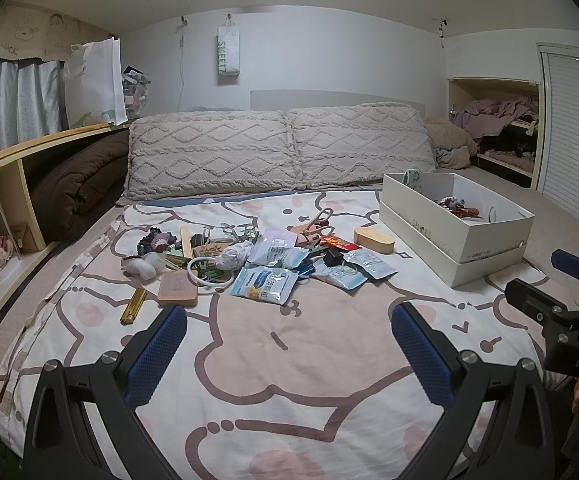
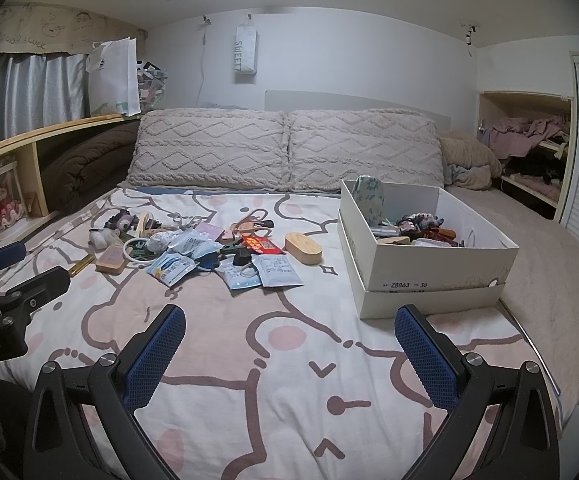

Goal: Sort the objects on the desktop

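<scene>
Both pairs of blue-padded fingers stand wide apart and hold nothing: the left gripper (image 1: 289, 344) and right gripper (image 2: 289, 344) hover low over the bare near part of the bed (image 2: 249, 380), probably readied for a pick. Beyond them the pile of small objects (image 1: 257, 256) lies mid-bed. The white shoebox (image 2: 429, 264) beside it on the right, already partly filled, looks like the sorting destination.
</scene>
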Available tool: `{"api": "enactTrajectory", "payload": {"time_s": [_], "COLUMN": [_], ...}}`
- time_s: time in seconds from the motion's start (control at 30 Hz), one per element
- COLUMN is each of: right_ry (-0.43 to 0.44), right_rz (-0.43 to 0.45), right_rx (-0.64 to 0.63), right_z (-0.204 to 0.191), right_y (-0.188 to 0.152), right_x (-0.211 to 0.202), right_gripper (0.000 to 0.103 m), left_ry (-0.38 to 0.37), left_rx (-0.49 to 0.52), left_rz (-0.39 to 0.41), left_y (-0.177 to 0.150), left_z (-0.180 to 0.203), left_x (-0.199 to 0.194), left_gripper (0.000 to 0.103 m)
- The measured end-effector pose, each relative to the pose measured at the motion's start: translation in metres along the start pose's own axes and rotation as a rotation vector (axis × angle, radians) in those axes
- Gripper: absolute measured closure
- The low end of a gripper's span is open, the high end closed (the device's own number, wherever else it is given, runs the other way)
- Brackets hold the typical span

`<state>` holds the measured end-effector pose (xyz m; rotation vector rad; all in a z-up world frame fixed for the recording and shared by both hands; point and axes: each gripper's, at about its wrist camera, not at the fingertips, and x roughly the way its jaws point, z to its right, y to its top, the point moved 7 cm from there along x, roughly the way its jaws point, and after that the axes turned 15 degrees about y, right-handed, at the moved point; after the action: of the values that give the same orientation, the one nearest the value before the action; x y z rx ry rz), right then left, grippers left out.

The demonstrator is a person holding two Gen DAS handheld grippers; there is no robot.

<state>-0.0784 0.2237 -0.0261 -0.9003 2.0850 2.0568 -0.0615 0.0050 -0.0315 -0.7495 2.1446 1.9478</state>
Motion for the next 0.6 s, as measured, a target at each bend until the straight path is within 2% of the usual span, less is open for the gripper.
{"api": "enactTrajectory", "payload": {"time_s": [0.27,0.6], "right_ry": [0.01,0.043], "right_rz": [-0.023,-0.084], "right_rx": [-0.005,0.0], "right_z": [-0.003,-0.006], "right_y": [0.0,-0.009], "right_x": [0.011,0.045], "right_gripper": [0.0,0.0], "left_ry": [0.006,0.014], "left_rx": [-0.032,-0.043], "left_rz": [-0.054,-0.127], "left_y": [-0.007,-0.018], "left_z": [0.003,-0.014], "left_x": [0.018,0.053], "left_gripper": [0.0,0.0]}}
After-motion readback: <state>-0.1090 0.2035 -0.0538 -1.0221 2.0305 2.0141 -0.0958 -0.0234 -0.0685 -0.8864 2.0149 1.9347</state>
